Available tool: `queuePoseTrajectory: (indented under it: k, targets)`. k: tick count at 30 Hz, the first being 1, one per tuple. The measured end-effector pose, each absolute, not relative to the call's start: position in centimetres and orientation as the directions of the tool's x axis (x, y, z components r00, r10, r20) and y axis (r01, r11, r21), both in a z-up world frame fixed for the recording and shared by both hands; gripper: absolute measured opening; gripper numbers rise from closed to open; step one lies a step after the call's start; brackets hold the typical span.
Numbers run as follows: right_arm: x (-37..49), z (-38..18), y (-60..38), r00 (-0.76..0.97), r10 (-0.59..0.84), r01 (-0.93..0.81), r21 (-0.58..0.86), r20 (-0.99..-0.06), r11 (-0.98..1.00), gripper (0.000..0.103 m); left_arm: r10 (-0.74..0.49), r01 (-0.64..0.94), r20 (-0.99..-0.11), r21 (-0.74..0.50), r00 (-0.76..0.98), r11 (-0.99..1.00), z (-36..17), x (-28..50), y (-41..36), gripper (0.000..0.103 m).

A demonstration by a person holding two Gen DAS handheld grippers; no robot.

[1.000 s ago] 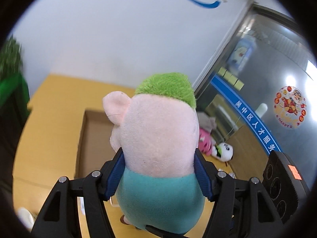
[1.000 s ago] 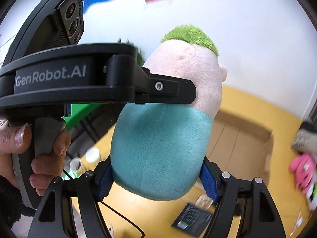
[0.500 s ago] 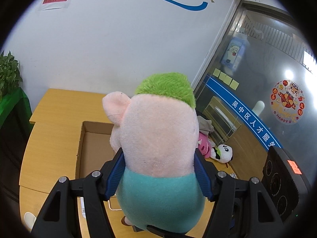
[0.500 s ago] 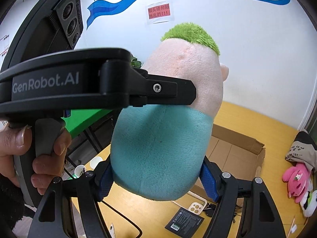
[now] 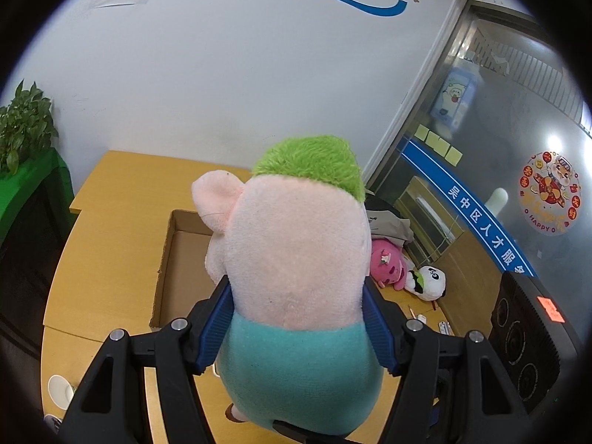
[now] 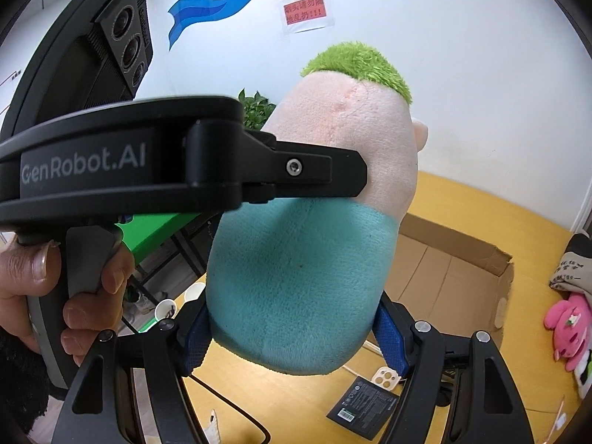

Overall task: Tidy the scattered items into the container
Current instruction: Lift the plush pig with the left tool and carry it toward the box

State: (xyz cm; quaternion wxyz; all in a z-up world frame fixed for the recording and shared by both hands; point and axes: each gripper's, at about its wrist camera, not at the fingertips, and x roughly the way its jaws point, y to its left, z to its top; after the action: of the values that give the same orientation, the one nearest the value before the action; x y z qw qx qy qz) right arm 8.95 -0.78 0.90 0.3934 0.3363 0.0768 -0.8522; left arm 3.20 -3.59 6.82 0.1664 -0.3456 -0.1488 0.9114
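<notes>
A pink plush pig (image 5: 296, 259) with green hair and a teal lower body is held up in the air by both grippers. My left gripper (image 5: 296, 322) is shut on its middle, where pink meets teal. My right gripper (image 6: 296, 329) is shut on its teal body (image 6: 299, 281); the left gripper's finger (image 6: 296, 174) crosses the plush higher up in this view. An open cardboard box (image 5: 166, 259) lies on the yellow table beyond and below the plush; it also shows in the right wrist view (image 6: 458, 270).
A pink plush (image 5: 386, 264) and a panda plush (image 5: 427, 281) lie at the table's right by a glass door. A black packet (image 6: 364, 405), phone case (image 6: 386, 377) and cable lie under the plush. Paper cups (image 6: 166, 307) stand left. A plant (image 5: 24, 125) stands far left.
Both views have tilted up and back a little, so the plush and both grippers sit slightly higher above the table. The grip on the plush is unchanged.
</notes>
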Motion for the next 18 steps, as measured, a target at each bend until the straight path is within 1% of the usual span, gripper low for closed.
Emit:
queuePoseTrajectory:
  k: [5, 8, 10, 18]
  targets:
    - [9.2, 0.6, -1.9, -0.443, -0.628, 0.741, 0.133, -0.64, -0.658, 0.079, 0.394, -0.173, -0.579, -0.399, -0.714, -0.9, 6.3, 3.9, -4.7, 0.065]
    - [11.1, 0.7, 1.1, -0.429, -0.631, 0.749, 0.135, -0.647, -0.648, 0.079, 0.392, -0.162, -0.58, -0.407, -0.714, -0.899, 6.0, 4.2, -5.1, 0.065]
    - [9.6, 0.3, 3.9, -0.427, -0.631, 0.752, 0.134, -0.648, -0.646, 0.079, 0.394, -0.163, -0.579, -0.41, -0.714, -0.897, 5.8, 4.3, -5.1, 0.065]
    - [8.0, 0.4, 4.8, -0.421, -0.613, 0.745, 0.131, -0.668, -0.654, 0.079, 0.411, -0.169, -0.581, -0.425, -0.702, -0.889, 5.0, 3.3, -5.2, 0.065]
